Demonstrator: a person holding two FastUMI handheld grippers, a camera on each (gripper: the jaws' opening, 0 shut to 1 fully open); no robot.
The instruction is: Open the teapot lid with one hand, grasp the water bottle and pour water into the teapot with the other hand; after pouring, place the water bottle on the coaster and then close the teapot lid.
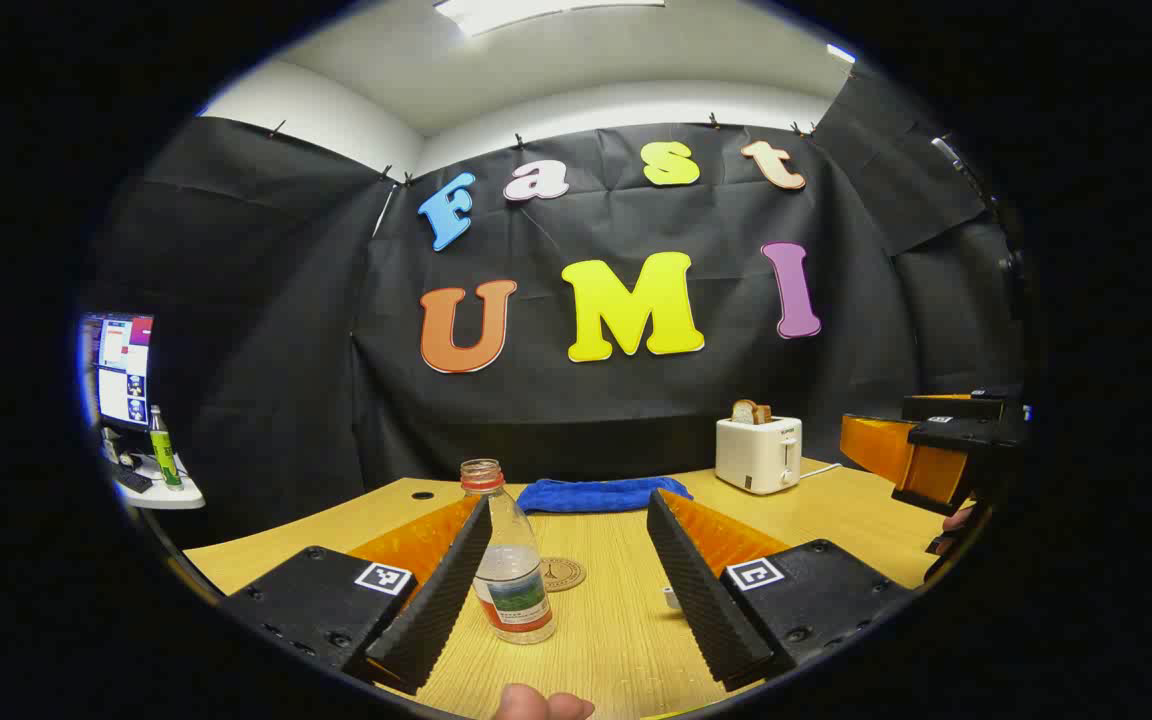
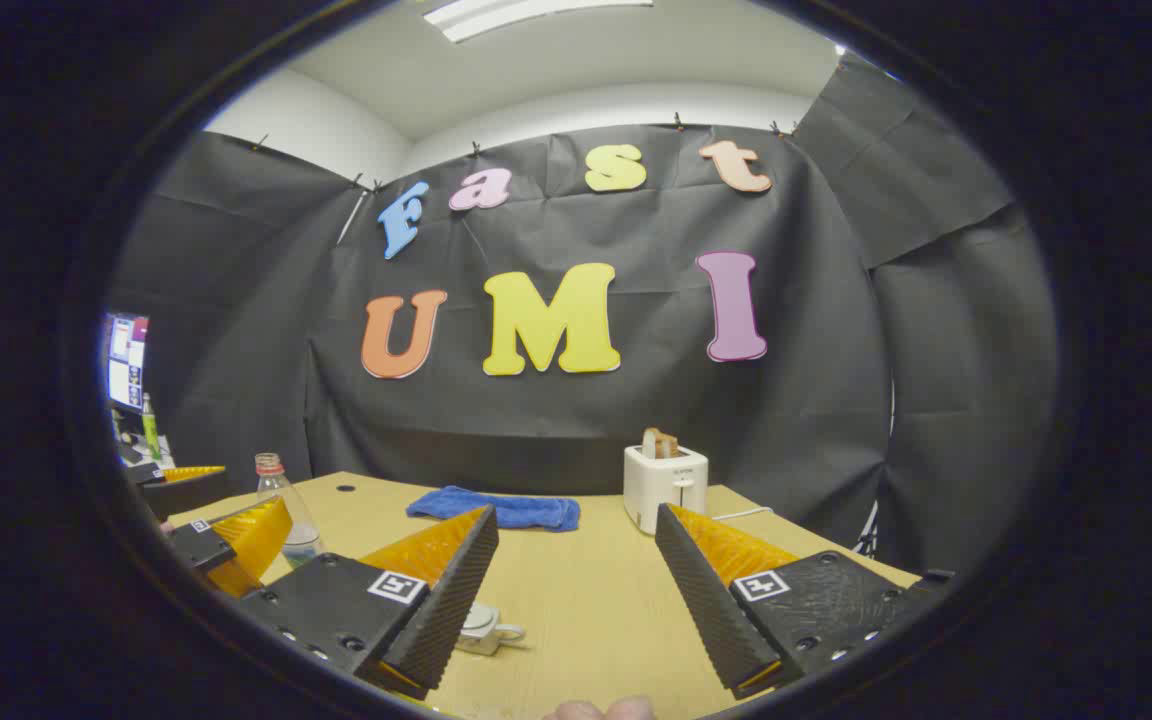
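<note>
Both the left gripper [image 1: 566,590] and right gripper [image 2: 576,600] gape; the teapot [image 2: 481,628] sits half-hidden behind a finger, and the water bottle [image 1: 508,560] stands uncapped.

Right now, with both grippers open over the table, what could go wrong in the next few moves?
The water bottle stands uncapped beside one finger of the open left gripper; a sideways nudge could tip it and spill. The coaster sits just behind the bottle, so a hasty grasp might shove it. The teapot is partly hidden behind a finger of the open right gripper, so the lid grasp may land off-centre.
</note>
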